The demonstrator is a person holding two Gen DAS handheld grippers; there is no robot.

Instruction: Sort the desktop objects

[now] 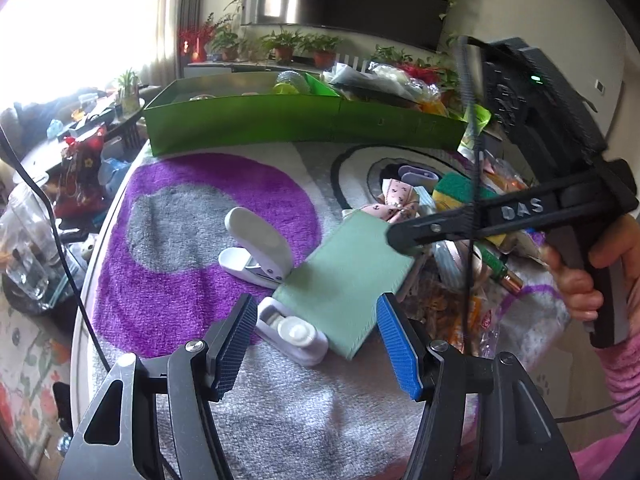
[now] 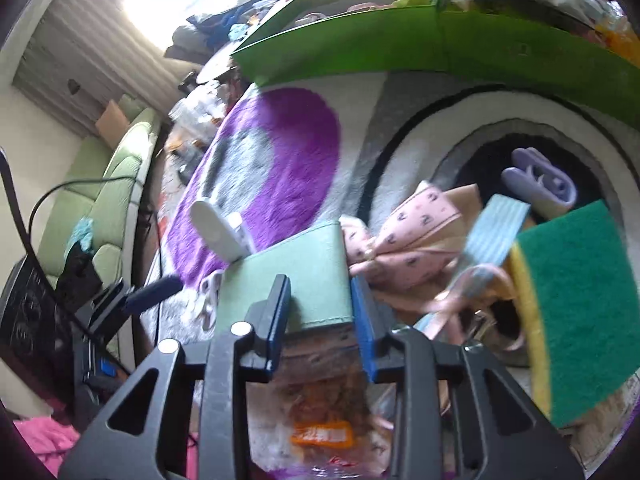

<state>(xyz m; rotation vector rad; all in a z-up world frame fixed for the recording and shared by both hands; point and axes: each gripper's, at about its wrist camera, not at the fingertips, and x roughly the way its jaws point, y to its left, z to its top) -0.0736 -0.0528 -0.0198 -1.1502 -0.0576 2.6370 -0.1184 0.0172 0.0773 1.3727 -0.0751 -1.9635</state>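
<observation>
Now my right hand-held gripper point(image 2: 322, 312) stands narrowly parted over the green pouch point(image 2: 296, 272), not pinching it, while my left hand-held gripper point(image 1: 316, 344) gapes wide, empty

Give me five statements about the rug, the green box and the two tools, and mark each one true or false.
1. The left tool stands open with nothing between its pads. True.
2. The mint green pouch lies inside the green box. False: it lies on the rug, in front of the box.
3. The white hole punch sits on the purple part of the rug. True.
4. The right tool is clamped on the green sponge. False: it points at the pouch's edge; the sponge lies off to its side.
5. The pink bow lies beside the pouch. True.
</observation>
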